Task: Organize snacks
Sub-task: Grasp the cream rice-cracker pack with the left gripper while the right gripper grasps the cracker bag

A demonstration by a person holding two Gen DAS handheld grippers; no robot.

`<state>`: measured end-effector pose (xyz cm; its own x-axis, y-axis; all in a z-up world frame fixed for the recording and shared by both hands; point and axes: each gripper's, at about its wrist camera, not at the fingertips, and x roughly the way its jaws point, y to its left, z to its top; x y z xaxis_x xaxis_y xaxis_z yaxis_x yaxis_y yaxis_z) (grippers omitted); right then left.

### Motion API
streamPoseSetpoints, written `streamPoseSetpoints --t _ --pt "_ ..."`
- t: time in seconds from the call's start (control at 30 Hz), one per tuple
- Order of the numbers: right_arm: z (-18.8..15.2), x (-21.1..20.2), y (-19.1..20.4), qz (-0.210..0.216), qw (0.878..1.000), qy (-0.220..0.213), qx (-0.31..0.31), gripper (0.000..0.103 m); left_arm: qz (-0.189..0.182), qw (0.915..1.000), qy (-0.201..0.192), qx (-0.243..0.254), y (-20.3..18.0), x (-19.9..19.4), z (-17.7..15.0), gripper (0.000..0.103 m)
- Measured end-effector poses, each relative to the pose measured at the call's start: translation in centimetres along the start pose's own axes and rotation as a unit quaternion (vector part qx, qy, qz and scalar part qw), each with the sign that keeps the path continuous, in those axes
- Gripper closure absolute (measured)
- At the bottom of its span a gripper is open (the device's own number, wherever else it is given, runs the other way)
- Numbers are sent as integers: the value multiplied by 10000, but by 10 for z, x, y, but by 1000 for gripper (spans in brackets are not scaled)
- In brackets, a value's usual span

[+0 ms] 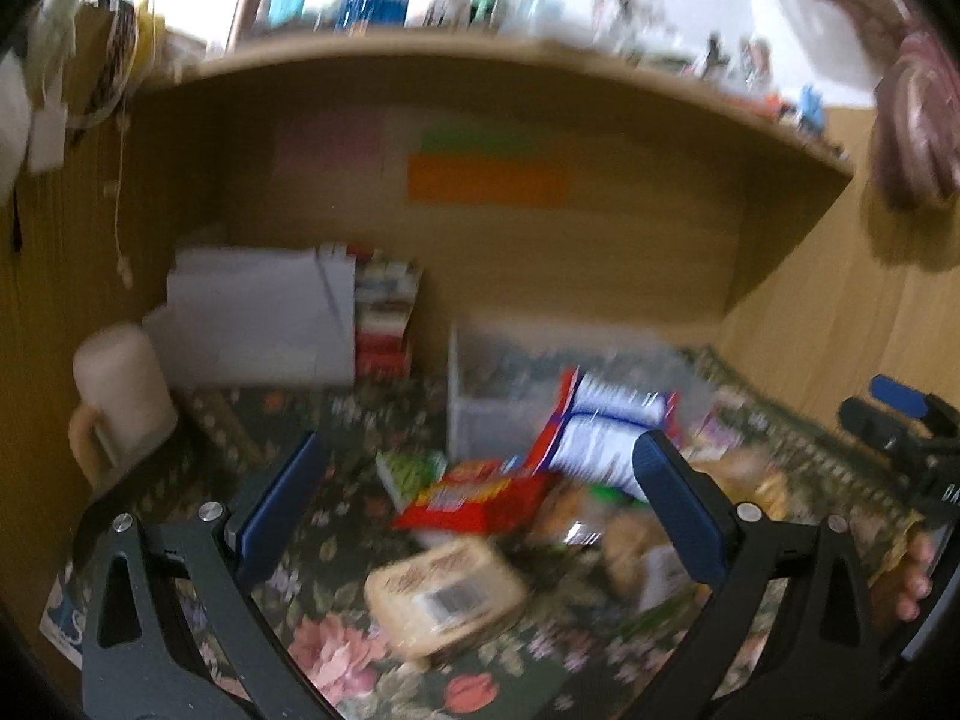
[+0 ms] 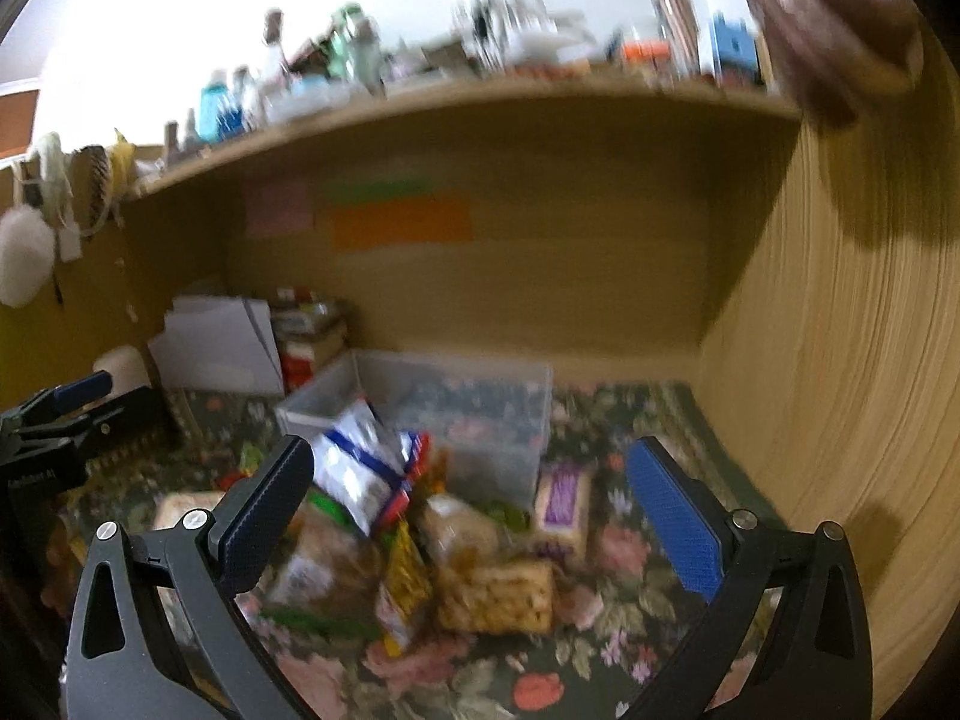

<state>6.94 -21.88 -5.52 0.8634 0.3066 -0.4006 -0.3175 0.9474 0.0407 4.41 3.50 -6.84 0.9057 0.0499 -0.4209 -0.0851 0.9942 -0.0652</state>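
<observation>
— What is in front of your left tool (image 1: pixel 480 474)?

— Its fingers stand wide apart with nothing between them. Just ahead, on the table (image 1: pixel 336 654) with its flowered cloth, the snacks lie in a loose heap. Nearest me is a tan packet with a barcode (image 1: pixel 447 591), just beyond it a red packet (image 1: pixel 480 501), and leaning above that a white and blue bag (image 1: pixel 606 432). A green packet (image 1: pixel 414 471) sits to the left of the red one.

— And the right tool (image 2: pixel 468 486)?

— Also spread apart, gripping nothing. The same white and blue bag (image 2: pixel 366 468) is close to its left finger. Nearer me lie a yellow packet (image 2: pixel 408 576) and a square of crackers (image 2: pixel 498 597); a purple packet (image 2: pixel 564 498) rests just beside the clear plastic bin (image 2: pixel 480 408).

— Where is the bin?

— Beyond the heap, toward the back of the wooden alcove. Everything is blurred, so I cannot read any label.

— Anything else nearby?

— Far to my left, a cream mug (image 1: pixel 120 396) and a white box (image 1: pixel 264 312) with stacked books (image 1: pixel 384 312) beside it. Orange paper (image 1: pixel 486 180) is stuck on the back panel.
</observation>
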Motion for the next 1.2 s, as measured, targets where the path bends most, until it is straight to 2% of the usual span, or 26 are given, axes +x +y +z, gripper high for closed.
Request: streamPoseSetpoints --t 0.27,0.4,0.67,0.83,0.97,1.07,1.17,1.2 --pt "-26 20 -21 -234 9972 698 135 0 118 9956 910 -203 22 40 -42 0" --pt "-34 30 -31 -301 9943 993 266 0 110 9926 1170 -290 22 53 -54 0" --pt "-47 55 -32 -108 9888 1430 412 0 75 9874 1560 -246 15 78 -70 0" --pt "-54 71 -26 -24 9854 1672 316 0 152 9886 1485 -210 14 83 -72 0" --pt "-59 83 -25 47 9823 1837 356 0 173 9896 1423 -124 12 82 -73 12" --pt "-61 88 -24 28 9813 1873 444 0 156 9902 1387 -98 12 82 -73 13" --pt "-60 87 -25 101 9818 1824 526 12 127 9904 1368 -115 14 80 -73 16" --pt "-60 87 -25 172 9815 1824 549 22 103 9905 1363 -139 15 79 -72 16"
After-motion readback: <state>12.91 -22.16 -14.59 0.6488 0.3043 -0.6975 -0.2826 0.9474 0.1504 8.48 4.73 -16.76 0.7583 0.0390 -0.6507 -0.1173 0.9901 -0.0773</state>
